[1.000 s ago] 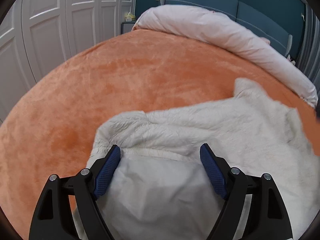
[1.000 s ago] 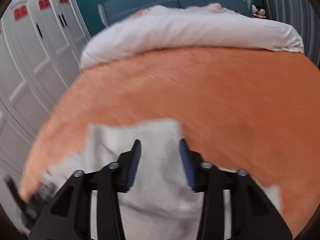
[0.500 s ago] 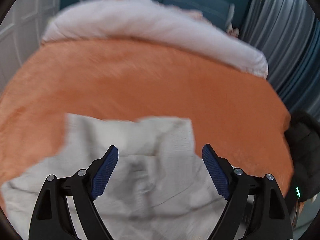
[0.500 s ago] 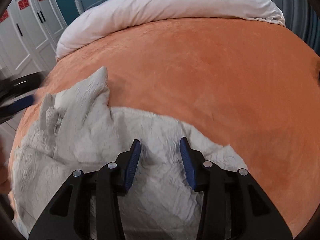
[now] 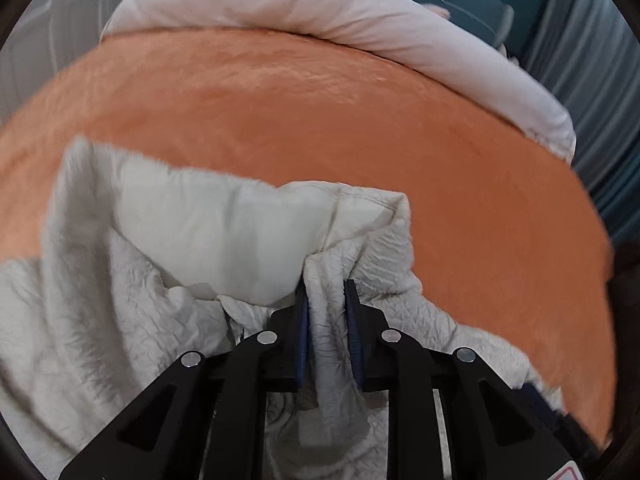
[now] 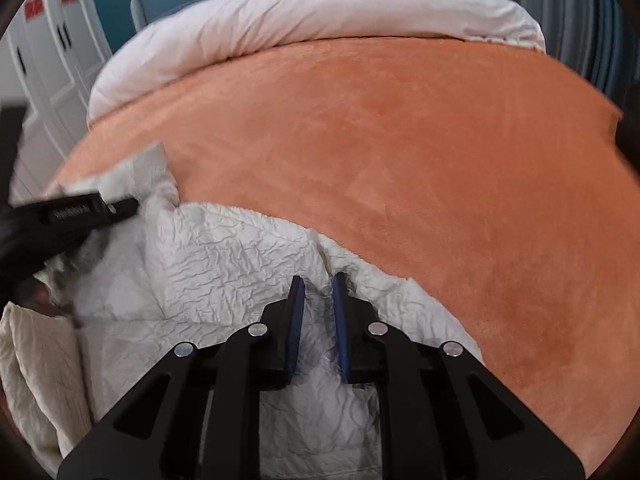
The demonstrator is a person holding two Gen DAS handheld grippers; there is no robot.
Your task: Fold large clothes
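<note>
A large off-white crinkled garment with a smooth white lining lies bunched on the near part of an orange bed. My left gripper is shut on a fold of the garment near its collar edge. In the right wrist view the garment spreads over the near left of the bed. My right gripper is shut on a ridge of its fabric near the far edge. The left gripper shows blurred at the left of that view, on a raised corner of the garment.
The orange blanket covers the bed and stretches far and right. A rolled white duvet lies along the far end, in front of a teal headboard. White wardrobe doors stand at the left; grey curtains at the right.
Both grippers have closed on the garment; both were open half a second ago. The left gripper has swung and dropped onto a fold by the lining. The right gripper has moved little.
</note>
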